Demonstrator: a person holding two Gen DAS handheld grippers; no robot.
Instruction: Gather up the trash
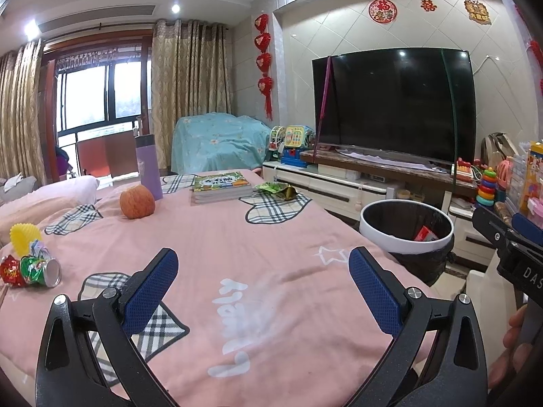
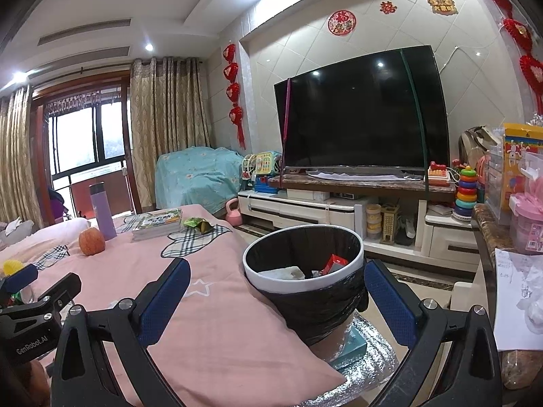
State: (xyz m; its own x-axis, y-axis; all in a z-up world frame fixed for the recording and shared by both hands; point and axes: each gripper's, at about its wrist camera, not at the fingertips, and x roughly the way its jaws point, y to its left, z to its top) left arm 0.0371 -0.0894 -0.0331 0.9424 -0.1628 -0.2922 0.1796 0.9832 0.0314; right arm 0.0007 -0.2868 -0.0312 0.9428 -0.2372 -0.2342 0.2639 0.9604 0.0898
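- Pink fabric with plaid patches and white stars covered the surface (image 1: pixel 237 254), which filled most of the left wrist view.
- A black television (image 2: pixel 359 115) stood on a long stand against the tiled wall, well beyond the surface.
- A white-rimmed bin (image 2: pixel 302 281) lined with a black bag stood just beside the surface's right edge; a red packet and pale scraps lay inside it.
- The left tool (image 1: pixel 263 276) hovered over the pink cover with its blue pads wide apart and nothing between them.
- The right tool (image 2: pixel 276 293) hung in front of the bin, its pads likewise spread wide, one over the surface's edge and the other past the bin, gripping nothing.
- A stack of books (image 1: pixel 220 186) lay at the far end, with a purple bottle (image 1: pixel 148 168) upright near it.
- An orange fruit (image 1: pixel 137 201) sat in front of the bottle.
- A green crumpled wrapper (image 1: pixel 280 190) lay just right of the books.
- At the left edge, a crushed green can (image 1: pixel 42 269) lay on its side, touching a red wrapper (image 1: pixel 10 271), with a yellow paper cup (image 1: pixel 24 239) close behind.
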